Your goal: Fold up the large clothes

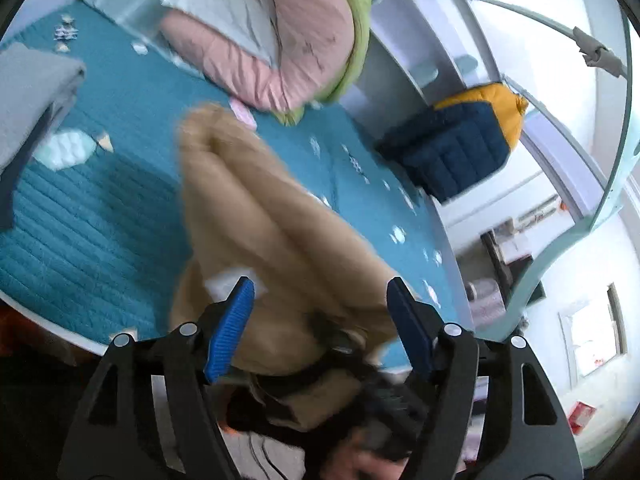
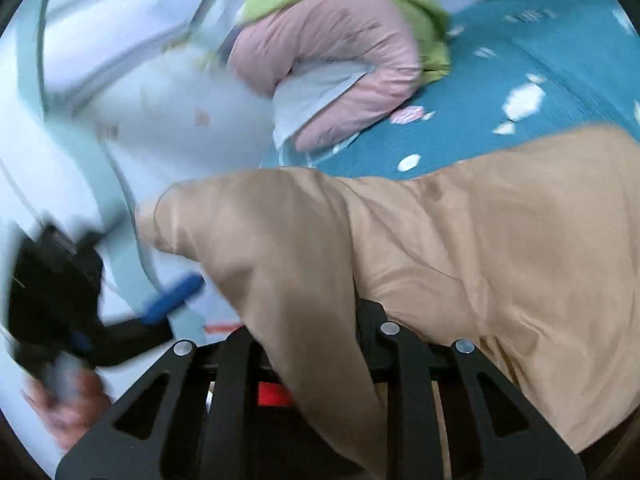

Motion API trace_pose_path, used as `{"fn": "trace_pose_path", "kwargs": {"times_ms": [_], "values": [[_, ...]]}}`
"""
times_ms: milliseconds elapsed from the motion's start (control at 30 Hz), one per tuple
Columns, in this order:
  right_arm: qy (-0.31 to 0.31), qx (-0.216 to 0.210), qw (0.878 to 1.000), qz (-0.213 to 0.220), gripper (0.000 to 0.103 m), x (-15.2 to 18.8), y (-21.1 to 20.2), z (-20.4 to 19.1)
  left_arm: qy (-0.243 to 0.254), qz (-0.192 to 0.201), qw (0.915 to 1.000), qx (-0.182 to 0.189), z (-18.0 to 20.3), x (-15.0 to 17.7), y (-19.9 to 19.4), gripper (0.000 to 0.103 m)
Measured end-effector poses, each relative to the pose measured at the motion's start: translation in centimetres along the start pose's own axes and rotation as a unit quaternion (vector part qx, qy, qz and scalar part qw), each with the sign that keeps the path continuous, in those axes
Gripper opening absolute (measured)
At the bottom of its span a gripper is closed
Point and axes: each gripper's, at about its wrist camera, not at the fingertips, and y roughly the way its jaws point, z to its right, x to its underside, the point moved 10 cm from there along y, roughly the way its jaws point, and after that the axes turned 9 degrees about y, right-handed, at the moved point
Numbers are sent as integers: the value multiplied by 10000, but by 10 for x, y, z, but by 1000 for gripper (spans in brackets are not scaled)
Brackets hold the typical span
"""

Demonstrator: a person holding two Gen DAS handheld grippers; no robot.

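Tan coat (image 2: 460,248) fabric covers the right claw (image 2: 320,332) in its own view; the fingertips are hidden under the cloth, so I cannot tell for certain whether it is clenched, though the drape suggests it is carrying a fold of the coat. Left claw (image 1: 320,320) is released, blue pads (image 1: 230,328) spread wide, nothing between them; it hovers over the near end of the coat. In the right view the left claw (image 2: 168,304) shows off to the side, clear of the fabric.

Coat lies on the bed (image 1: 100,208), on the teal quilt, bunched lengthwise into soft ridges, its far end pointing toward a pink duvet (image 1: 280,40). Motion blur is heavy in both views.

Judgement on progress: early to middle. Coat is gathered, not flat, and no squared edges or neat stack show. A grey folded item (image 1: 32,92) sits at the bed's edge, well apart. Left to do, likely: finish this fold, smooth, fold again.
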Motion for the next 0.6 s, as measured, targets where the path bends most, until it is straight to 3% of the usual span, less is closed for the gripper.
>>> {"fn": "trace_pose_path", "kwargs": {"times_ms": [67, 100, 167, 267, 367, 467, 600], "values": [[462, -148, 9987, 174, 19, -12, -18, 14, -389, 238, 9985, 298, -3, 1, -3, 76], [641, -214, 9974, 250, 19, -14, -27, 17, -461, 301, 9983, 201, -7, 1, -2, 84], [1196, -487, 9903, 515, 19, -28, -51, 33, -256, 69, 9981, -563, -23, 9, 12, 85], [1899, -805, 9745, 889, 19, -44, -79, 57, 99, -356, 9922, -1193, -34, 28, 38, 85], [2675, -967, 9503, 1269, 19, -52, -106, 93, 76, -723, 9906, -1162, -31, 52, 65, 85], [3252, -737, 9297, 1565, 19, -51, -124, 131, 223, -1084, 9854, -1296, -31, 72, 93, 85], [3491, 17, 9242, 1545, 23, -42, -131, 169, 226, -1530, 9788, -1342, -36, 97, 121, 85]]}}
